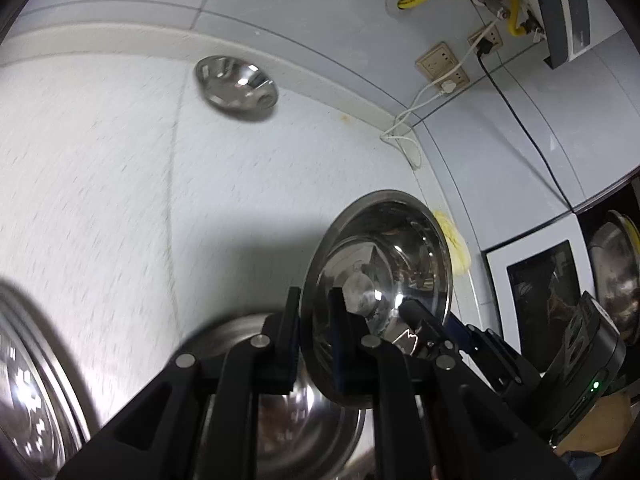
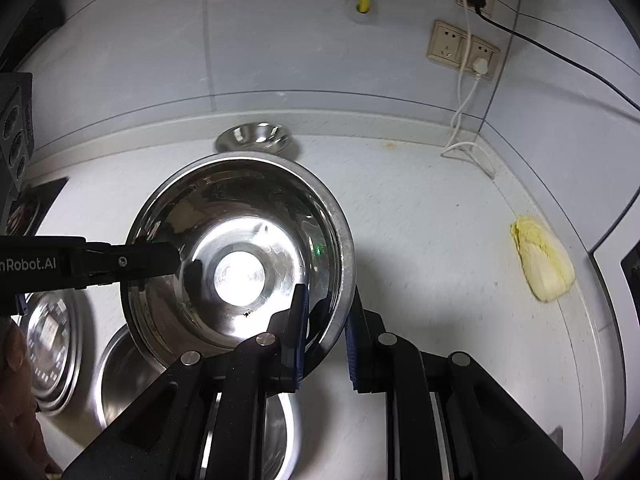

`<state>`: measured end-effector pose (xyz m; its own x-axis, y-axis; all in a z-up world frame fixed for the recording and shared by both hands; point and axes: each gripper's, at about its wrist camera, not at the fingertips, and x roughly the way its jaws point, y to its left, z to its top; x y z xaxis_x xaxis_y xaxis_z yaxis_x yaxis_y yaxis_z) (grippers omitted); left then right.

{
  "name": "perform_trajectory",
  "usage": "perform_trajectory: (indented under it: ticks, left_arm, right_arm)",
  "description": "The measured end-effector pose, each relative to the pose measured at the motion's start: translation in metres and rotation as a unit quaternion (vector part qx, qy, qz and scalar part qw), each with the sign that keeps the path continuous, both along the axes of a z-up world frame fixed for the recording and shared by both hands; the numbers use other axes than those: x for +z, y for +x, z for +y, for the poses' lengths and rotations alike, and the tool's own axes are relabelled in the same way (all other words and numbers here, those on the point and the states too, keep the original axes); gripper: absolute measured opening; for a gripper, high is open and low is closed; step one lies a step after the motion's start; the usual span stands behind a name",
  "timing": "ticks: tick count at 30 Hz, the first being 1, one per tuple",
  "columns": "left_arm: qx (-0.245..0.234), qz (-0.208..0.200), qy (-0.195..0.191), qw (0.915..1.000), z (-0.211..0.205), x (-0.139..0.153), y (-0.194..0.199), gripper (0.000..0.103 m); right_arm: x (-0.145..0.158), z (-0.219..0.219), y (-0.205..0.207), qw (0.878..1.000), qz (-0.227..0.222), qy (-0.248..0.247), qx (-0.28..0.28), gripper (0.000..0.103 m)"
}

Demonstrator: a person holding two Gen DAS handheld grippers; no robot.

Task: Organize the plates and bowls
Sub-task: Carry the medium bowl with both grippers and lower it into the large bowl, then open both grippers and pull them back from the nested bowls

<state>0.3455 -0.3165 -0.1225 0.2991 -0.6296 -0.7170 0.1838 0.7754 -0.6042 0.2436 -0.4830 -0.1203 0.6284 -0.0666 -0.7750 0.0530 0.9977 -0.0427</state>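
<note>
Two grippers are clamped on one steel bowl (image 2: 236,256), which is held above the white counter (image 2: 440,260).

Its rim is pinched between the fingers of the left gripper (image 1: 316,312) on one side and of the right gripper (image 2: 326,320) on the other. Beneath it a second bowl (image 2: 124,380) is seen, with a plate stack (image 2: 52,356) just beside; a small bowl (image 2: 256,138) rests near the back wall.
</note>
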Motion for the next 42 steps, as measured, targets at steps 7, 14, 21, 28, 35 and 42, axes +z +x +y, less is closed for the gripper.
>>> perform_trajectory:
  ticks: [7, 14, 21, 28, 35, 42]
  left_arm:
    - [0.012, 0.036, 0.01, 0.9992, 0.031, -0.021, -0.049, 0.012]
    - [0.011, 0.077, 0.028, 0.9966, 0.042, -0.05, -0.072, 0.012]
    - [0.014, 0.087, 0.048, 0.995, 0.039, -0.069, -0.07, 0.012]
    - [0.015, 0.08, 0.069, 0.9943, 0.027, -0.074, -0.063, 0.012]
    - [0.011, 0.066, 0.089, 0.9938, 0.017, -0.071, -0.062, 0.013]
    - [0.01, 0.041, 0.098, 0.9942, 0.018, -0.064, -0.064, 0.035]
  right_arm:
    - [-0.007, 0.032, -0.044, 0.999, 0.031, 0.006, 0.029, 0.015]
    - [-0.037, 0.046, -0.066, 0.996, 0.077, 0.018, 0.038, 0.015]
    - [-0.063, 0.046, -0.064, 0.993, 0.11, 0.028, 0.038, 0.016]
    - [-0.08, 0.038, -0.05, 0.99, 0.13, 0.028, 0.037, 0.016]
    - [-0.081, 0.037, -0.05, 0.991, 0.127, 0.029, 0.04, 0.018]
    - [-0.076, 0.035, -0.052, 0.992, 0.116, 0.03, 0.043, 0.019]
